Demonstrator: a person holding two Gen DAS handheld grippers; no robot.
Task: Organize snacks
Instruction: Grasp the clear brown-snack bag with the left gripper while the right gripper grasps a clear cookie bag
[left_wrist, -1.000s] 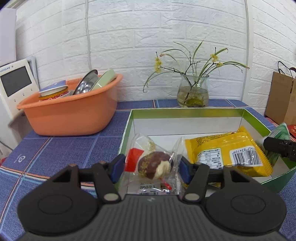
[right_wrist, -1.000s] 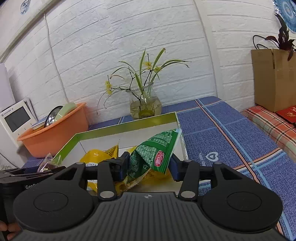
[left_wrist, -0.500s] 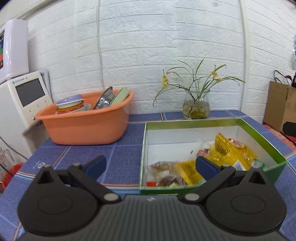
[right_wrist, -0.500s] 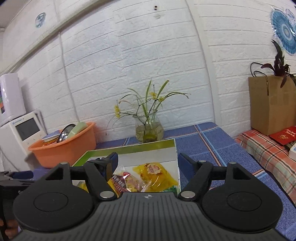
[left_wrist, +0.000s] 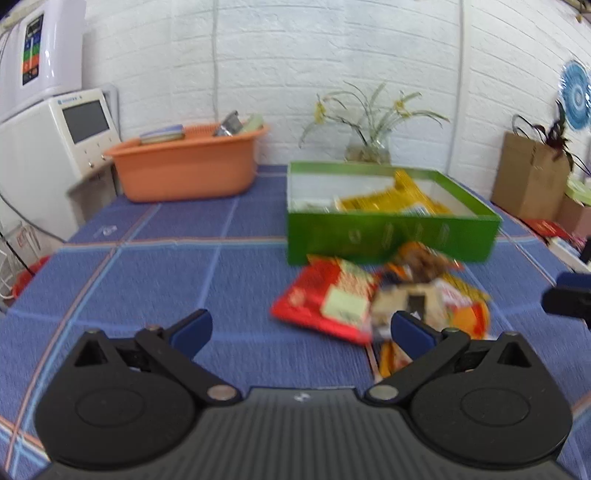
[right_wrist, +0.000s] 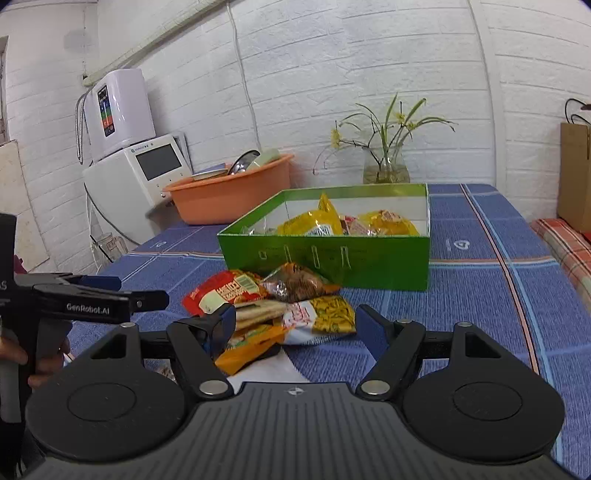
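With both sets of jaws spread wide and empty, the grippers hover short of the loose snacks

Right gripper (right_wrist: 295, 326) faces the snack pile (right_wrist: 273, 306) lying just before the green box (right_wrist: 325, 258); left gripper (left_wrist: 301, 330) sits beside it over blue cloth, likely placed for the next pick, several yellow packets (right_wrist: 314, 223) being boxed already

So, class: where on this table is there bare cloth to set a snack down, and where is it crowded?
Bare cloth lies between the orange basin and the snack pile, left of the green box; more lies right of the box. It is crowded in front of the box, where the pile sits, and inside it.
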